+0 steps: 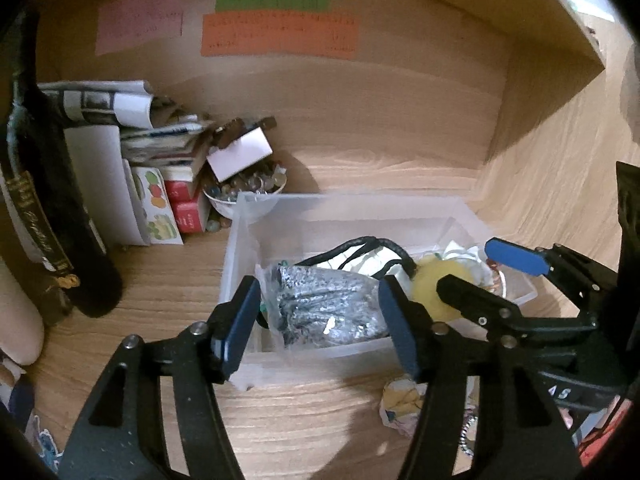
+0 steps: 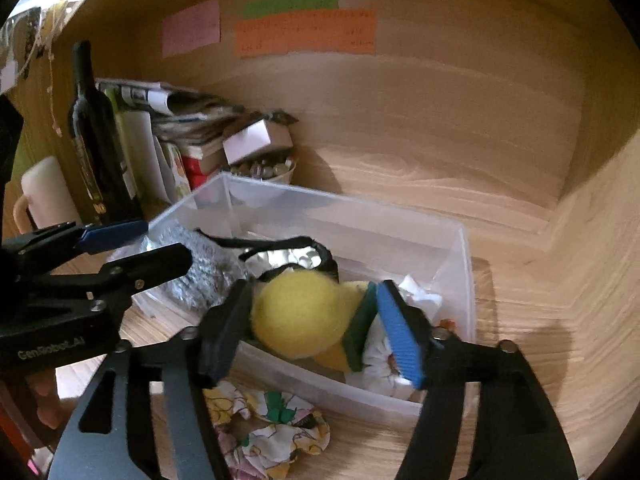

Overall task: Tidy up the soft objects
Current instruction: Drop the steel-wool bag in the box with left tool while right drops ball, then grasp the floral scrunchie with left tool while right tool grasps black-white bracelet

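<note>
My left gripper squeezes the silver bag and my right gripper squeezes the yellow ball over the clear bin, but the flowery cloth waits on the table.

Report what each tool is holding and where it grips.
Left tool pinches the silvery mesh bundle in plastic across its middle. Right tool squeezes the yellow ball and sponge by their sides.
</note>
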Tool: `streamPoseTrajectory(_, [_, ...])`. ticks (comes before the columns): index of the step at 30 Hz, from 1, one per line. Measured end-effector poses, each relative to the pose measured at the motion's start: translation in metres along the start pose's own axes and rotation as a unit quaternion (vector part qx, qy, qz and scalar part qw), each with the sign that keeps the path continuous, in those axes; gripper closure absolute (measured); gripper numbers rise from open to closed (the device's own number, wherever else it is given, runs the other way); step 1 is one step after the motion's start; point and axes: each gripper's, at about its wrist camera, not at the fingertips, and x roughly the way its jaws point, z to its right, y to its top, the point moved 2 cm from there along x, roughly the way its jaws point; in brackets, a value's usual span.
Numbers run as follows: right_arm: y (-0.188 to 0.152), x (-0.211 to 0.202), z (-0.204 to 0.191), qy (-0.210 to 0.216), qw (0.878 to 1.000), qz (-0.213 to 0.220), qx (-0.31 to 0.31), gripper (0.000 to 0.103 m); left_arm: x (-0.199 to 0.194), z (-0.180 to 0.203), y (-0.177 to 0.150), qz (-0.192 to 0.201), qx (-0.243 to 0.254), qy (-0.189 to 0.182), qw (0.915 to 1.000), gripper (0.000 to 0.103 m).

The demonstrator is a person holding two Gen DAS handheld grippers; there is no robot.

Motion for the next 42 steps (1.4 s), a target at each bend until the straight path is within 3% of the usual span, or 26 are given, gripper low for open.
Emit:
streamPoseTrajectory(2, [0.003, -0.008, 0.002, 0.0, 1.0, 0.009, 0.004, 0.035, -0.011, 0.001, 0.002, 0.008, 0.002, -0.002, 1.0, 0.04])
streamPoseTrajectory(4, [0.005, -0.016, 0.004, 0.0, 1.0, 0.016, 0.007, 0.033, -0.023, 0.002, 0.004, 0.022, 0.004, -0.001, 0.9997, 0.031])
streamPoseTrajectory(6, [0.007, -0.025, 0.007, -0.001, 1.0, 0.025, 0.01, 0.02, -0.033, 0.003, 0.005, 0.033, 0.008, 0.0, 0.9994, 0.03])
streamPoseTrajectory(8, [0.008, -0.036, 0.01, -0.005, 0.999, 0.038, 0.013, 0.019, -0.043, 0.005, 0.006, 0.041, 0.012, -0.002, 0.9991, 0.029])
streamPoseTrajectory(12, [0.006, -0.053, 0.014, -0.005, 0.999, 0.048, 0.017, 0.018, -0.057, 0.008, 0.002, 0.047, 0.013, -0.002, 0.9988, 0.01])
streamPoseTrajectory(15, [-0.006, -0.065, 0.015, -0.008, 0.999, 0.046, 0.012, 0.015, -0.062, 0.011, -0.006, 0.045, 0.019, 0.003, 0.9988, 0.007])
streamPoseTrajectory(18, [-0.022, -0.069, 0.016, -0.018, 0.999, 0.03, 0.004, 0.015, -0.06, 0.015, -0.018, 0.028, 0.027, 0.004, 0.9992, 0.006])
streamPoseTrajectory(25, [-0.071, -0.059, 0.009, 0.011, 0.999, -0.04, 0.016, 0.015, -0.032, 0.02, -0.062, -0.053, 0.018, -0.003, 0.9984, 0.006])
streamPoseTrajectory(33, [-0.106, -0.046, -0.006, 0.046, 0.995, -0.083, 0.023, 0.016, -0.014, 0.022, -0.097, -0.105, -0.004, -0.009, 0.9944, 0.006])
streamPoseTrajectory(35, [-0.111, -0.043, -0.006, 0.047, 0.995, -0.088, 0.02, 0.024, -0.011, 0.024, -0.101, -0.11, -0.007, -0.009, 0.9939, 0.006])
streamPoseTrajectory(38, [-0.117, -0.043, -0.006, 0.046, 0.994, -0.093, 0.016, 0.042, -0.006, 0.03, -0.101, -0.114, -0.001, -0.012, 0.9934, 0.006])
streamPoseTrajectory(41, [-0.12, -0.048, -0.006, 0.032, 0.996, -0.088, 0.003, 0.068, -0.001, 0.039, -0.099, -0.117, 0.006, -0.019, 0.993, 0.006])
streamPoseTrajectory(42, [-0.121, -0.049, -0.005, 0.031, 0.996, -0.087, 0.002, 0.071, 0.001, 0.042, -0.098, -0.118, 0.007, -0.022, 0.9927, 0.006])
